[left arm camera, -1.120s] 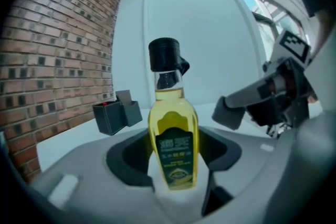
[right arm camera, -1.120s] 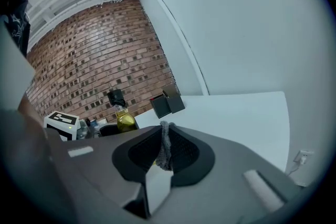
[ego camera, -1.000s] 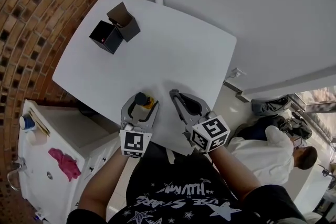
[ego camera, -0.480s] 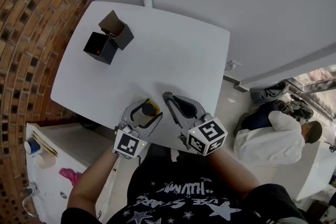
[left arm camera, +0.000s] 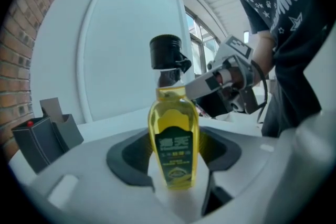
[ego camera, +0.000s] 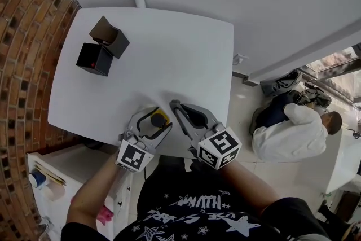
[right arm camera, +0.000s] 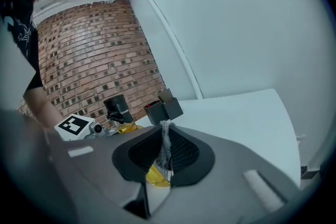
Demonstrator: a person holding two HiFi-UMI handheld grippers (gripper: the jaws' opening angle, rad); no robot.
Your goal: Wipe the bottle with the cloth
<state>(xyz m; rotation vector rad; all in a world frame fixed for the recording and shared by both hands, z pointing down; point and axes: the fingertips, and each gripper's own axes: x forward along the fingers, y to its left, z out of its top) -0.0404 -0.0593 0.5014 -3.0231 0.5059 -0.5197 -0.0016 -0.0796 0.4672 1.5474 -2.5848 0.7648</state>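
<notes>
1. One bottle (left arm camera: 173,139): yellow liquid, black cap, upright, clamped between the jaws of the left tool (left arm camera: 176,159) at the near edge of the surface (ego camera: 169,53). Can't tell if its base rests on the surface.
2. Bottle label: dark green with pale characters, too blurred to read.
3. One cloth (right arm camera: 166,149): grey, pinched as a thin strip in the closed jaws of the right tool (right arm camera: 164,145). A yellow bit shows below it, can't tell what.
4. Two tools, each with one marker cube. In the head view the right one sits just beside the bottle.
5. Two black boxes (ego camera: 100,49) touching at the far left corner, one with a red dot.
</notes>
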